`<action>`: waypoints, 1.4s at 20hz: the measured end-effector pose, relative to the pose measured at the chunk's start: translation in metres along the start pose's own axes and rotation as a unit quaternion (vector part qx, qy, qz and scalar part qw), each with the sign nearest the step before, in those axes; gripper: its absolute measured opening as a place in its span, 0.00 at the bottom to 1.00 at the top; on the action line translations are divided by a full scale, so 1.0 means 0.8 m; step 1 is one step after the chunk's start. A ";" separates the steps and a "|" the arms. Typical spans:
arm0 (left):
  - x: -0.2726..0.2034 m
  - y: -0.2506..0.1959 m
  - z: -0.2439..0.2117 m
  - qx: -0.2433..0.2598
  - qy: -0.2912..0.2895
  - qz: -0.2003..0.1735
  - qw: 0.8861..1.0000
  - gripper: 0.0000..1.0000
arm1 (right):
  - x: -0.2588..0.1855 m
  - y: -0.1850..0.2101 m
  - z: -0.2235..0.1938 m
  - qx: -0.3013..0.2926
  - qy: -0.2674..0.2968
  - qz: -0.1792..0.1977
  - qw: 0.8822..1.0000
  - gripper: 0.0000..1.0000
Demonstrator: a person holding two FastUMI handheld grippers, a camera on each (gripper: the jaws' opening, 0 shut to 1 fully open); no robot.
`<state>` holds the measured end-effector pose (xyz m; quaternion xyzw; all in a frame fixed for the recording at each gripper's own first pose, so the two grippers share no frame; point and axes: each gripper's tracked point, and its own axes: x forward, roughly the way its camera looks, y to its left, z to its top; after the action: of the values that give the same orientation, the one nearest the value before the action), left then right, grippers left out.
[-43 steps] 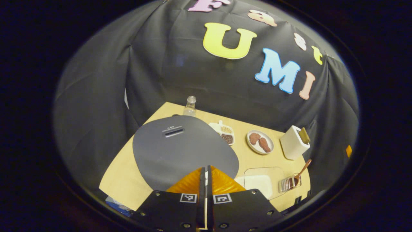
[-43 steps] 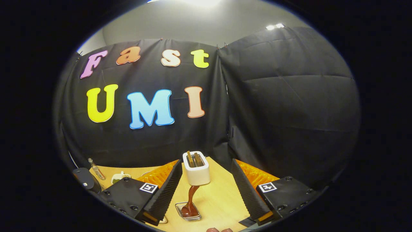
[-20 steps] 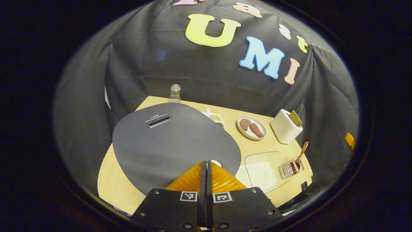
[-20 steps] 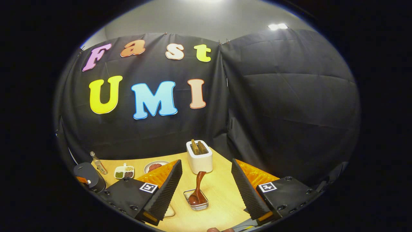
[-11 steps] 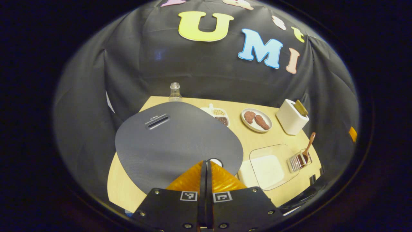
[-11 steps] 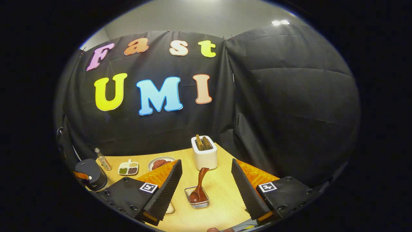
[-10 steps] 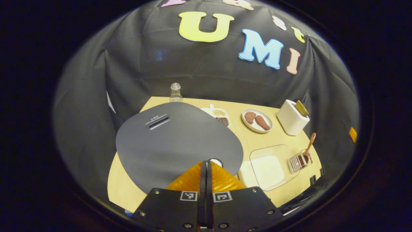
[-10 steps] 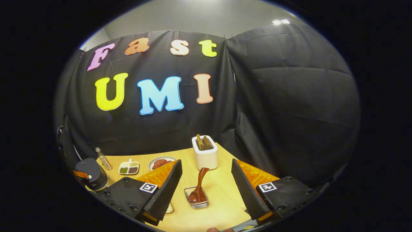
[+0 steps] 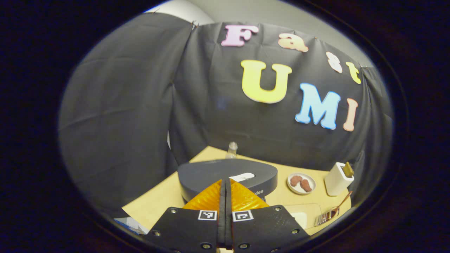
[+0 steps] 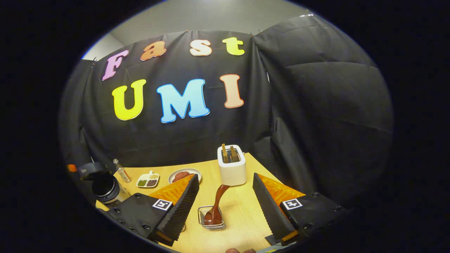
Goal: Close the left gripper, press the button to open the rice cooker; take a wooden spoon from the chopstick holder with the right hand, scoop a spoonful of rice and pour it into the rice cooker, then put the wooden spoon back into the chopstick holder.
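The dark grey rice cooker [image 9: 211, 174] sits just beyond my left gripper [image 9: 225, 182], which is shut with nothing between its fingers. In the right gripper view the rice cooker [image 10: 104, 189] stands at the far left with its lid [image 10: 92, 170] raised off the body. The wooden spoon [image 10: 216, 203] leans in the wire chopstick holder [image 10: 212, 222], bowl down and handle up. My right gripper [image 10: 225, 179] is open above and around it, touching nothing. A clear box of rice [image 9: 299, 218] lies right of the cooker, with the spoon and holder [image 9: 330, 214] beyond.
On the wooden table [image 10: 242, 225] a white toaster [image 10: 232, 169] stands behind the holder. A plate of meat [image 10: 184, 174], a small divided dish of grains [image 10: 147, 181] and a small bottle [image 10: 122, 171] line the back edge. Black cloth walls stand close behind and to the right.
The left gripper view has swung from looking down on the cooker lid to a low, level look at it. In the right gripper view the lid has come up. The right gripper stays open over the spoon.
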<state>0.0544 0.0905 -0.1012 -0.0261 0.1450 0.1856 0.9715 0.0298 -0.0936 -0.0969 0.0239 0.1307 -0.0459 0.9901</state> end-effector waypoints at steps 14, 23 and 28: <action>-0.167 -0.014 0.004 0.028 -0.092 0.023 0.995 0.43 | 0.057 0.022 -0.026 -0.016 0.035 0.072 0.997 0.98; -0.177 -0.007 -0.022 0.044 -0.082 0.052 0.994 0.97 | 0.102 0.026 -0.057 -0.015 0.102 0.074 0.992 0.98; -0.186 0.002 -0.039 0.061 -0.074 0.081 0.992 0.96 | 0.133 0.024 -0.090 0.015 0.150 0.066 0.986 0.98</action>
<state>-0.0871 0.0365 -0.0876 0.0585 0.0851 0.2563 0.9611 0.1157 -0.0794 -0.1937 0.0536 0.2752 0.0217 0.9596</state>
